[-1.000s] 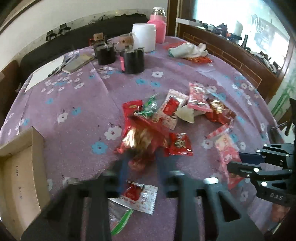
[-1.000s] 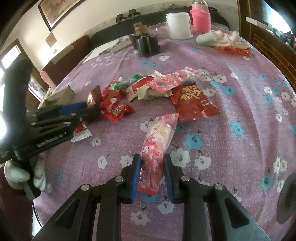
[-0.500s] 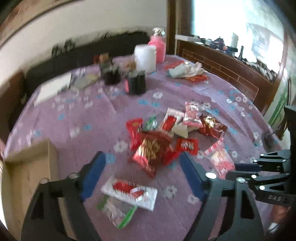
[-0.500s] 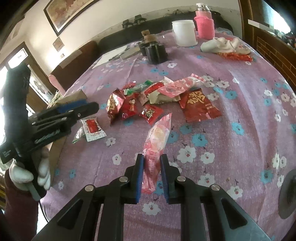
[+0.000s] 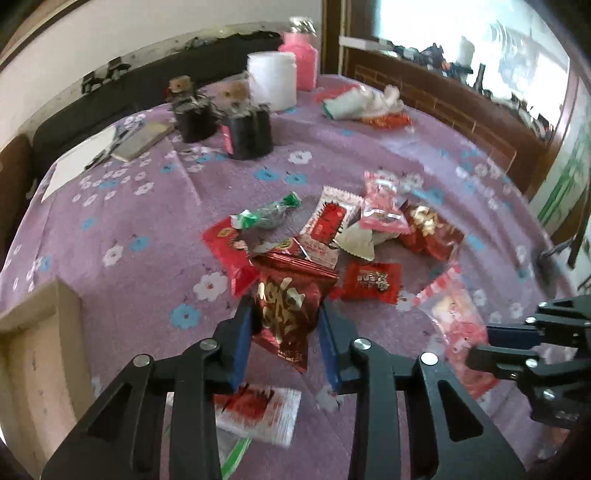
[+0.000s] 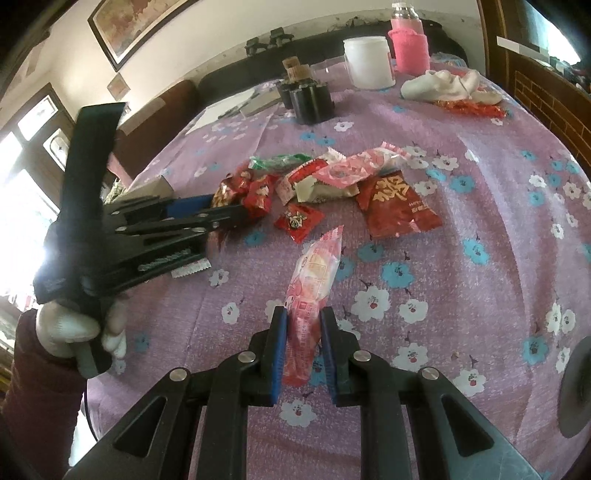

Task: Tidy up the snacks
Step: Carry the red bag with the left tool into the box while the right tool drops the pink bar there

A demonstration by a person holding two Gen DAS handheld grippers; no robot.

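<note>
Tablecloth [image 6: 480, 206]: purple, floral | window [image 5: 461, 44]: bright | painting [image 6: 125, 26]: wall-hung

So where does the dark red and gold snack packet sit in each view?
Left wrist: dark red and gold snack packet centre, between the left gripper fingers.
Right wrist: same packet far left, at that gripper's tips.
Shared landmark: white jar.
</note>
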